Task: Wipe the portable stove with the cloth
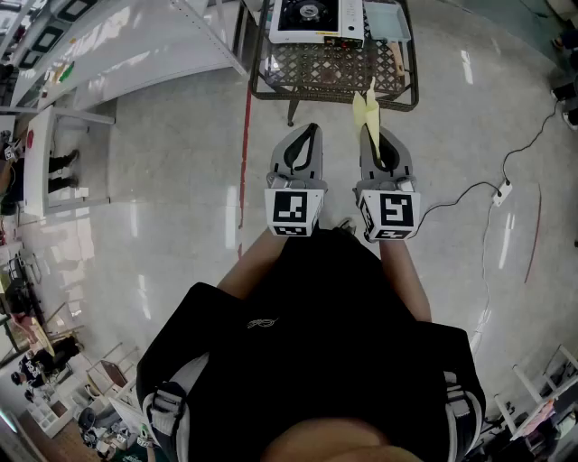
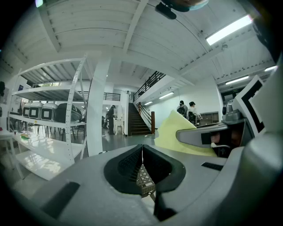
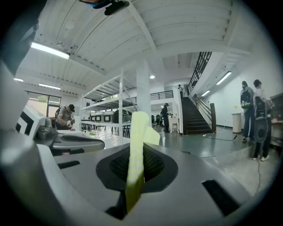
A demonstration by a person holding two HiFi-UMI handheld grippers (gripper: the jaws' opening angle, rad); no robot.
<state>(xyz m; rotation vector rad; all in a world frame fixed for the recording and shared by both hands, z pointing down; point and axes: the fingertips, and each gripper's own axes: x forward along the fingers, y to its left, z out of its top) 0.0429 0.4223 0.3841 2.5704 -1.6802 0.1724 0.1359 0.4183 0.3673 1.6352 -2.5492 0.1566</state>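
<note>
A white portable stove [image 1: 318, 20] with a black burner sits on a wire-mesh table [image 1: 334, 72] at the top of the head view. My right gripper [image 1: 374, 133] is shut on a yellow cloth [image 1: 368, 110], which stands up from the jaws just short of the table's near edge. In the right gripper view the cloth [image 3: 136, 150] is pinched between the closed jaws. My left gripper [image 1: 305, 135] is level beside it, shut and holding nothing. The left gripper view shows its jaws [image 2: 142, 155] pressed together and the cloth [image 2: 177, 134] off to the right.
A pale blue tray [image 1: 386, 22] lies right of the stove on the table. White shelving [image 1: 117, 45] runs along the left. A power strip with cables [image 1: 502, 191] lies on the floor at right. A red line [image 1: 245, 135] crosses the glossy floor.
</note>
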